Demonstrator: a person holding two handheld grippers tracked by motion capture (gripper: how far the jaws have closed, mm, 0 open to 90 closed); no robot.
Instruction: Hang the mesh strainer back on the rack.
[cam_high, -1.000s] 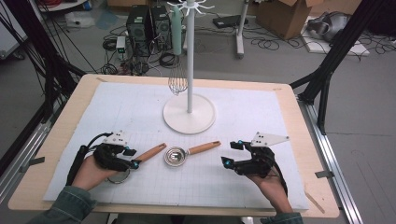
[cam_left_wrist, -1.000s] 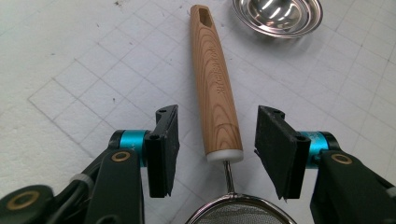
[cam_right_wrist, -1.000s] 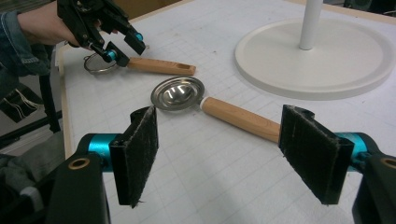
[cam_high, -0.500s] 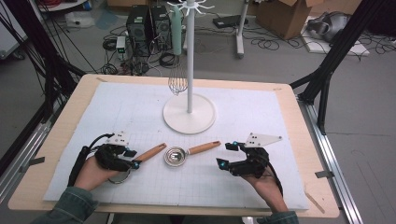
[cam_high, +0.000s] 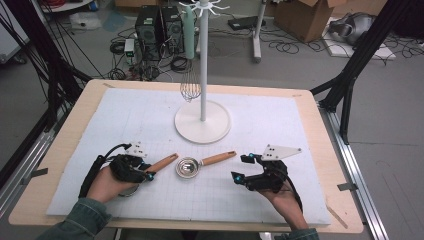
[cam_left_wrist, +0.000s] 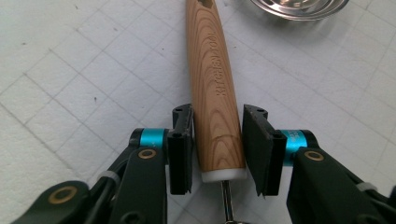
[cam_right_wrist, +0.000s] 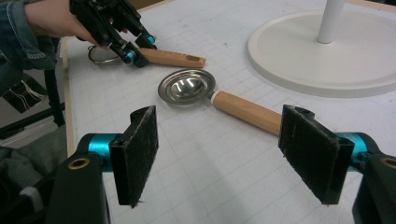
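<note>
A wooden-handled utensil (cam_high: 162, 162) lies on the white mat, and its handle (cam_left_wrist: 210, 70) runs between my left gripper's jaws. The left gripper (cam_left_wrist: 217, 144) (cam_high: 147, 175) has just been closing, and its pads (cam_left_wrist: 180, 149) press on both sides of the handle near its white collar. A metal ring end (cam_right_wrist: 100, 53) shows under that hand. A second utensil, a steel bowl (cam_high: 186, 166) (cam_right_wrist: 187, 86) with a wooden handle (cam_right_wrist: 247, 112), lies at mid-mat. My right gripper (cam_high: 240, 170) (cam_right_wrist: 219, 154) is open just short of that handle, with nothing between its pads.
A white stand (cam_high: 202, 122) with a round base (cam_right_wrist: 327, 51) rises behind the utensils, and a wire whisk (cam_high: 190, 87) hangs from it. The mat covers a wooden table (cam_high: 335, 150). Computers, cables and boxes are on the floor beyond.
The right gripper has edged slightly to the left toward the bowl utensil's handle. The left hand stays on its handle.
</note>
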